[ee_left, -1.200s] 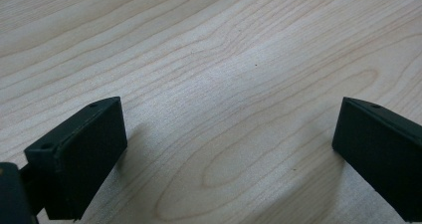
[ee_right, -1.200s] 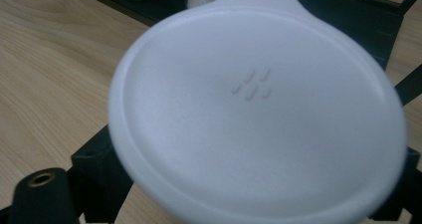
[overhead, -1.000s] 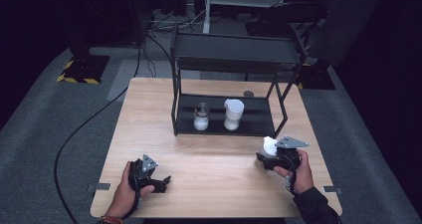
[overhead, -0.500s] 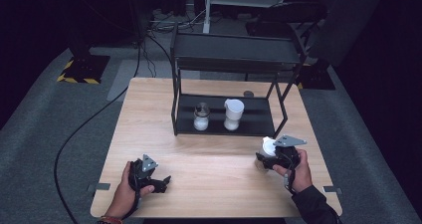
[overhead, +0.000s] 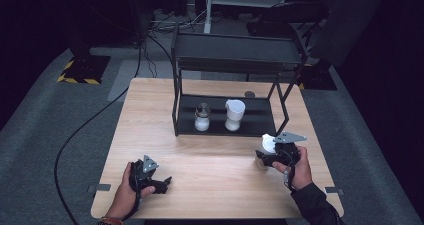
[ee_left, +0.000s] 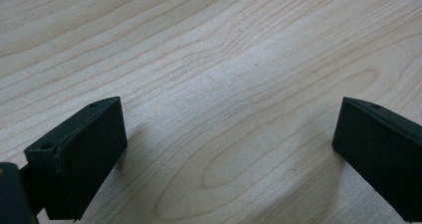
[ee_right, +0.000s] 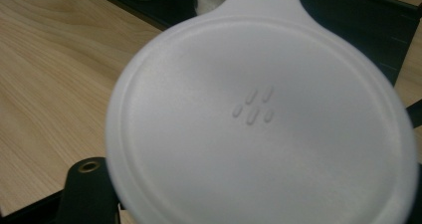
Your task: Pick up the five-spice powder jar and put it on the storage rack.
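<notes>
Compared with a second ago, the right gripper (overhead: 267,155) has just closed its jaws on the white lidded container (overhead: 267,146), clamped near the table's (overhead: 210,185) right edge. Left gripper (overhead: 159,181) rests, jaws apart, on the wooden tabletop. Dark room beyond the black rack (overhead: 235,60).

The tabletop (ee_left: 224,59) is pale wood with a fine grain and a matt, smooth finish. The white lid (ee_right: 259,119) looks like matt plastic, smooth, with small raised dashes. The rack (overhead: 235,55) is black metal, dull. The floor (overhead: 45,135) is grey carpet, rough.
</notes>
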{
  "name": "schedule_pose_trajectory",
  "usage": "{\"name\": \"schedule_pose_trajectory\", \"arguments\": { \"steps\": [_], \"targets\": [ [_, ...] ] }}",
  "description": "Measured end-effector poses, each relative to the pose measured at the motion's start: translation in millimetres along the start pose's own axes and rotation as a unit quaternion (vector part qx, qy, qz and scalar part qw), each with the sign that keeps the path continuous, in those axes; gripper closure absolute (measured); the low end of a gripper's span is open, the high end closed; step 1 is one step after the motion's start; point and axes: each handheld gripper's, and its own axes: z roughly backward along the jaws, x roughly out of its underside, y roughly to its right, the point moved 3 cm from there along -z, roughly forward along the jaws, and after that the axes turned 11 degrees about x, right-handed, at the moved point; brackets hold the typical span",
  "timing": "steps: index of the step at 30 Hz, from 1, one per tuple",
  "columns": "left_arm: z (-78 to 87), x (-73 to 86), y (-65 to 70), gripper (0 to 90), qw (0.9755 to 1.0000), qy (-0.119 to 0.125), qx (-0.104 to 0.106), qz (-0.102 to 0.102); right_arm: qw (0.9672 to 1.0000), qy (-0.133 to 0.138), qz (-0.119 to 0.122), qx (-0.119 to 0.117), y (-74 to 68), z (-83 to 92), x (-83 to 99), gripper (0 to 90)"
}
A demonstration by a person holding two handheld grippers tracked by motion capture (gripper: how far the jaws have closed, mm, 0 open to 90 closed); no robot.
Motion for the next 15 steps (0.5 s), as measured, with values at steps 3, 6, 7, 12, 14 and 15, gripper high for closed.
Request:
{"name": "schedule_pose_trajectory", "arguments": {
  "steps": [3,6,7,12,14,15],
  "targets": [
    [0.0,0.0,-0.1,0.6,1.0000,0.000,0.000,0.000,1.0000,-0.004,0.002,0.001,-0.8,-1.7,-4.5,30.2],
    [0.0,0.0,0.0,0.6,1.0000,0.000,0.000,0.000,1.0000,-0.005,0.003,0.001,-0.8,-2.8,-9.0,30.2],
    [0.0,0.0,0.0,0.6,1.0000,0.000,0.000,0.000,1.0000,-0.004,0.002,0.001,-0.4,-3.1,-10.5,30.2],
    [0.0,0.0,-0.1,0.6,1.0000,0.000,0.000,0.000,1.0000,-0.002,0.002,0.005,0.1,-4.1,-18.8,30.2],
    [0.0,0.0,-0.1,0.6,1.0000,0.000,0.000,0.000,1.0000,0.000,0.001,0.006,0.8,-4.9,-22.2,30.2],
    [0.0,0.0,-0.1,0.6,1.0000,0.000,0.000,0.000,1.0000,0.001,0.000,0.007,0.9,-5.3,-23.9,30.2]
  ]
}}
